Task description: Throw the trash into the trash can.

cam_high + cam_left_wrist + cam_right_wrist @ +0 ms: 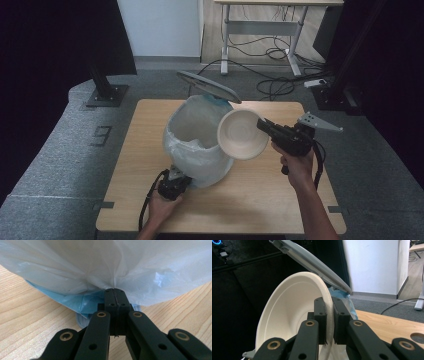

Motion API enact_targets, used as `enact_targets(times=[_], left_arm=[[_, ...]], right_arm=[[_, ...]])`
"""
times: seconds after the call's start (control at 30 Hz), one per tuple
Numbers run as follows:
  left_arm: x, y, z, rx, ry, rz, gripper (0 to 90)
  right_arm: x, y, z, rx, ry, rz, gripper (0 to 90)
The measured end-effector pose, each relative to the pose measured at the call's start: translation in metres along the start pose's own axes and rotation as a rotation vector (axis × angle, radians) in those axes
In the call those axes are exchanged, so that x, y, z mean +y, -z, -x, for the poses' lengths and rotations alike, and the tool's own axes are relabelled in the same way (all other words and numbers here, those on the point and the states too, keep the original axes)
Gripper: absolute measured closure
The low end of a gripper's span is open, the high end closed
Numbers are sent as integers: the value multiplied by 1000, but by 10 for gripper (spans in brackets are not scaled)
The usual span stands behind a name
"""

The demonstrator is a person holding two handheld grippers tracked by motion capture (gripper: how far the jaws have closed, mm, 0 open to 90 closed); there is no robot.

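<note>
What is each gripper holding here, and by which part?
Right gripper: round white paper bowl, by its rim. Left gripper: translucent plastic bin liner, pinched low on its side.

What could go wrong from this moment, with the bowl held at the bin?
1. The right claw pinches only the rim of the tilted bowl, so it may slip or twist before it is over the opening.
2. The raised lid hangs just above the bowl; lifting could knock it.
3. The left claw grips only the bin liner, which may tear or pull loose.

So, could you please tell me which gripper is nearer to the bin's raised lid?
Right. The right gripper holds the paper bowl just below the lid; the left gripper pinches the bag low at the bin's near side.
</note>
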State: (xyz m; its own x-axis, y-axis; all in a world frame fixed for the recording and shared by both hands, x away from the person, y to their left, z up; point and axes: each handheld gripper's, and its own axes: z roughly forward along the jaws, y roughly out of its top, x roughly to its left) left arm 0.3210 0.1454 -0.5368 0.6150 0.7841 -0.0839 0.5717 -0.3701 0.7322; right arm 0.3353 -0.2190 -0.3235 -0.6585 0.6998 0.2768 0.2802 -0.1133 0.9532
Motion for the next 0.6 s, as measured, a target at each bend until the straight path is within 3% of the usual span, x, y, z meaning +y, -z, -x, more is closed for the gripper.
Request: enact_targets(times=[0.6], left_arm=[[0, 0, 0, -1, 0, 0, 900]], right_arm=[[14, -28, -11, 25, 8, -23, 828]])
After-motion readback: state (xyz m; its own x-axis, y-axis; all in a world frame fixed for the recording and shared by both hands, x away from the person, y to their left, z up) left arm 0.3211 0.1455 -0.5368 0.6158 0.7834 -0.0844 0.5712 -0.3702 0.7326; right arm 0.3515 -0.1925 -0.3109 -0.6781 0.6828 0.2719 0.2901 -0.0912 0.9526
